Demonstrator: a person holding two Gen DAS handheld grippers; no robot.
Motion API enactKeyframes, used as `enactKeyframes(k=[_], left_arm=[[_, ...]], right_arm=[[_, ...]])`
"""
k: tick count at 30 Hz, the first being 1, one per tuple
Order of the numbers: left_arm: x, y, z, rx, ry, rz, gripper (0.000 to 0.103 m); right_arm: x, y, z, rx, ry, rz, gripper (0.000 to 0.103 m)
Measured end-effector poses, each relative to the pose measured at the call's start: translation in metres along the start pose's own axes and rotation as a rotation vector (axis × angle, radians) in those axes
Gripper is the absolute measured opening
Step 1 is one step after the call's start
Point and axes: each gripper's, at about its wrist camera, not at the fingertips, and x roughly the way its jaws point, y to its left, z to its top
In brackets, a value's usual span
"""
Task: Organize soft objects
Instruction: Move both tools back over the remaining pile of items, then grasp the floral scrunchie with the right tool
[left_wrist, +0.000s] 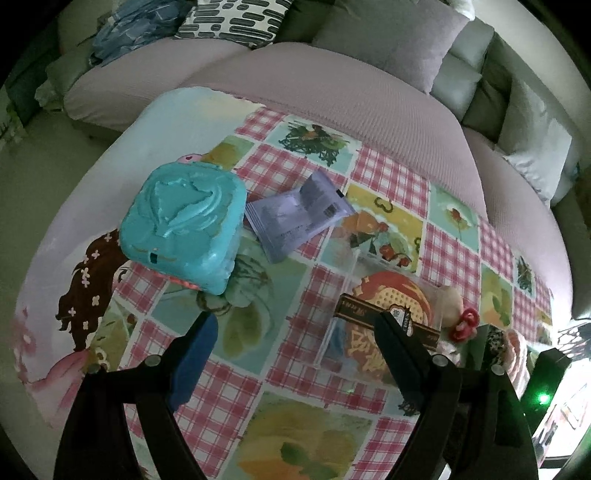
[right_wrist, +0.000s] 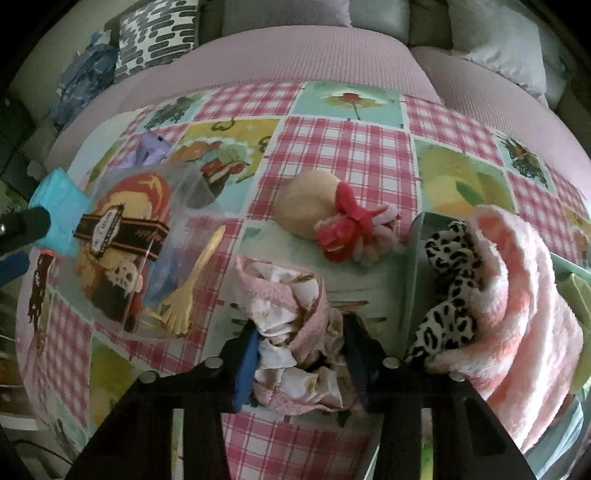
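In the right wrist view, a crumpled pink and white cloth (right_wrist: 291, 295) lies on the patchwork tablecloth (right_wrist: 351, 147). My right gripper (right_wrist: 300, 326) is shut on it, with a finger pressing each side. Just beyond the cloth lies a cream plush toy (right_wrist: 310, 206) with a red bow. To the right, a pale green bin (right_wrist: 415, 266) holds a leopard-print cloth (right_wrist: 450, 258) and a fluffy pink towel (right_wrist: 517, 280). My left gripper (left_wrist: 295, 319) stands open over the tablecloth with nothing between its fingers. It sits between a teal box (left_wrist: 184, 221) and a clear plastic box (left_wrist: 384, 314).
A purple packet (left_wrist: 295, 218) lies beside the teal box. The clear plastic box (right_wrist: 122, 251) has a brown band and a yellow fork inside. Behind the table is a sofa with a mauve cover (left_wrist: 332, 81), patterned cushions (left_wrist: 236, 18) and folded blue fabric (left_wrist: 125, 29).
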Motion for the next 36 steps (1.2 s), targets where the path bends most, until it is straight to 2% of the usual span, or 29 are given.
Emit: enactKeyframes(k=[8,12,17,24,29,31,34,36], left_arm=[[0.003,-0.002,-0.001,0.012,0.008,0.007,0.087],[0.006,-0.003,-0.002,0.016,0.015,0.013,0.087],[0.007,-0.005,-0.002,0.025,0.017,0.010,0.087],[0.008,-0.015,-0.001,0.056,0.021,-0.004,0.087],[0.003,-0.024,0.017,0.116,-0.010,-0.023,0.087],[0.005,-0.027,0.028,0.138,-0.007,-0.012,0.087],[0.010,-0.035,0.045,0.167,0.001,-0.053,0.087],[0.017,-0.044,0.055,0.195,0.017,-0.048,0.087]], right_arm=[[-0.005,-0.014,0.000,0.045,-0.007,0.035,0.033],[-0.004,-0.018,0.003,0.061,-0.010,0.040,0.025],[-0.015,-0.024,0.002,0.096,-0.031,0.071,0.023],[-0.044,-0.030,0.011,0.128,-0.105,0.087,0.023],[-0.069,-0.030,0.020,0.151,-0.175,0.084,0.023],[-0.077,-0.028,0.026,0.150,-0.205,0.074,0.023],[-0.087,-0.029,0.031,0.145,-0.230,0.066,0.023],[-0.086,-0.029,0.036,0.144,-0.229,0.059,0.023]])
